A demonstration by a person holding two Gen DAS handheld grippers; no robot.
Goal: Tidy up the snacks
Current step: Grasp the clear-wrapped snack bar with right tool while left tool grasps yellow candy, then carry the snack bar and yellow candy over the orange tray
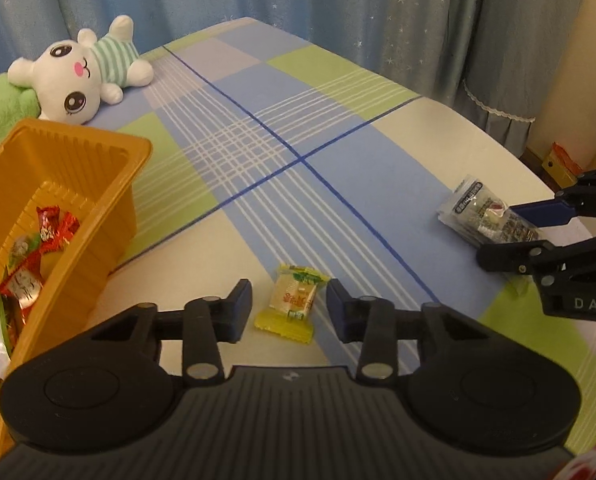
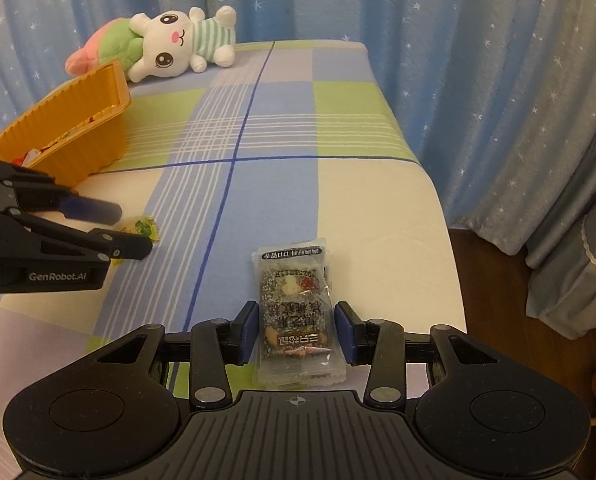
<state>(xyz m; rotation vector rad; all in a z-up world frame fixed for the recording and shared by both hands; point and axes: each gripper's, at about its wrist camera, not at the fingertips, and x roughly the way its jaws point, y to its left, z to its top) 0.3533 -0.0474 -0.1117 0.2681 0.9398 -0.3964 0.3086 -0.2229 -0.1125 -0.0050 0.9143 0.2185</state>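
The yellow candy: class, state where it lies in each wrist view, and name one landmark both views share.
Left wrist view: the yellow candy lies low centre, on the checked cloth, between the left gripper's fingers.
Right wrist view: the candy lies at mid-left, partly hidden behind the left gripper.
Shared landmark: the orange tray.

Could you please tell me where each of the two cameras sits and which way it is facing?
Left wrist: rides the left gripper, looking down and forward at a yellow candy between its fingers; the right gripper enters at the right edge.
Right wrist: rides the right gripper, looking down at a clear snack packet; the left gripper enters at the left.
Shared: checked cloth, orange tray, plush rabbit, both snacks.
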